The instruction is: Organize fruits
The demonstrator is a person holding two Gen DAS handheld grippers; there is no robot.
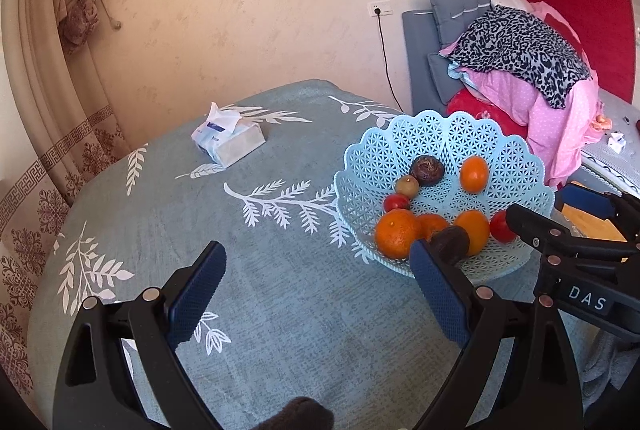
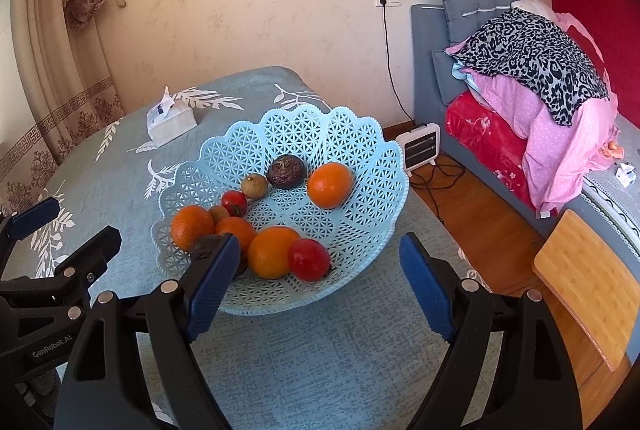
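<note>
A light blue lattice basket (image 1: 516, 153) (image 2: 360, 133) stands on the table's right side. In it lie several oranges (image 1: 396, 233) (image 2: 330, 185), red fruits (image 1: 502, 226) (image 2: 309, 259), a dark purple fruit (image 1: 428, 169) (image 2: 286, 171), a small brownish-green fruit (image 1: 407, 185) (image 2: 254, 185) and a dark wrinkled fruit (image 1: 452, 244) at the near rim. My left gripper (image 1: 316, 294) is open and empty above the cloth, left of the basket. My right gripper (image 2: 320, 282) is open and empty at the basket's near rim.
A tissue box (image 1: 230, 139) (image 2: 170, 121) lies on the far part of the teal leaf-print tablecloth (image 1: 280, 310). A sofa piled with bedding (image 2: 532, 93), a small white heater (image 2: 420, 145) and a wooden stool (image 2: 592, 282) stand right of the table. Curtains (image 1: 48, 89) hang left.
</note>
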